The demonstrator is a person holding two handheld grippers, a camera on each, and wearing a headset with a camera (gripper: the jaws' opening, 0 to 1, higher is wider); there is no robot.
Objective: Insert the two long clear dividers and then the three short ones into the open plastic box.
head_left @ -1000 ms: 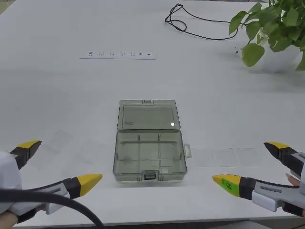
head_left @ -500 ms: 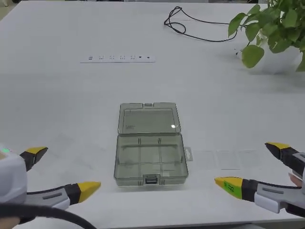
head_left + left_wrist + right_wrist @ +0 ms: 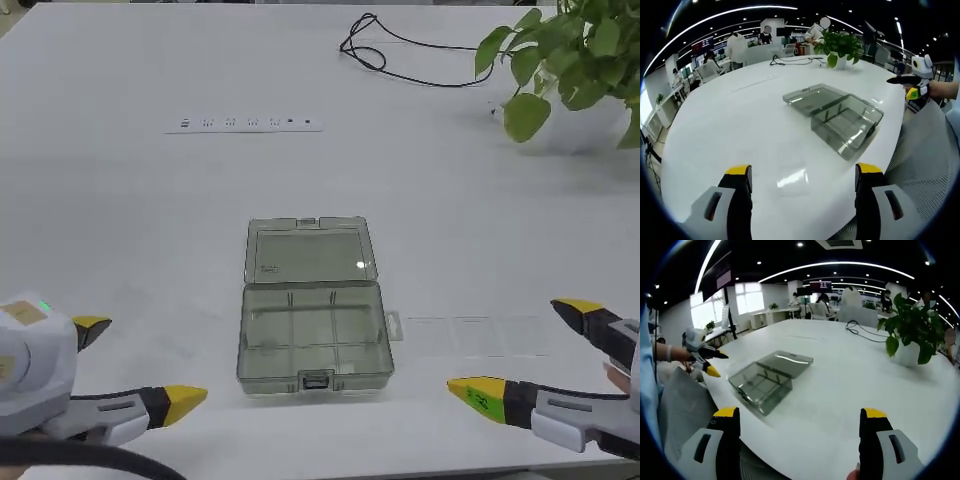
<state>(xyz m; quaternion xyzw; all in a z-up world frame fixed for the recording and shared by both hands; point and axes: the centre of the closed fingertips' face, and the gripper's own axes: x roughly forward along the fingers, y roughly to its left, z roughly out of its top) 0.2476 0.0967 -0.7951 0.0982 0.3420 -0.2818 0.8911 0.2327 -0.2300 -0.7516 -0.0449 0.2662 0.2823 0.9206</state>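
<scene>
The open smoky plastic box [image 3: 312, 338] lies mid-table with its lid [image 3: 308, 252] flat behind it; thin lines cross its inside. Flat clear dividers [image 3: 480, 335] lie just right of the box, faint against the white top. Another clear piece [image 3: 792, 176] lies ahead of my left gripper. My left gripper [image 3: 138, 362] hovers left of the box, open and holding nothing. Right of the box, near the dividers, my right gripper [image 3: 520, 347] is likewise open. The box [image 3: 845, 117] lies ahead and to the right of the left gripper [image 3: 803, 170], and the box [image 3: 762, 382] lies ahead and to the left of the right gripper [image 3: 800, 413].
A potted plant [image 3: 570, 60] stands at the far right with a black cable [image 3: 400, 55] beside it. A strip with small printed marks [image 3: 245, 123] lies far behind the box. The table's front edge runs just under both grippers. People sit in the background.
My left gripper has drawn back a little toward the table's near edge. The right gripper has hardly moved. The head view has shifted slightly.
</scene>
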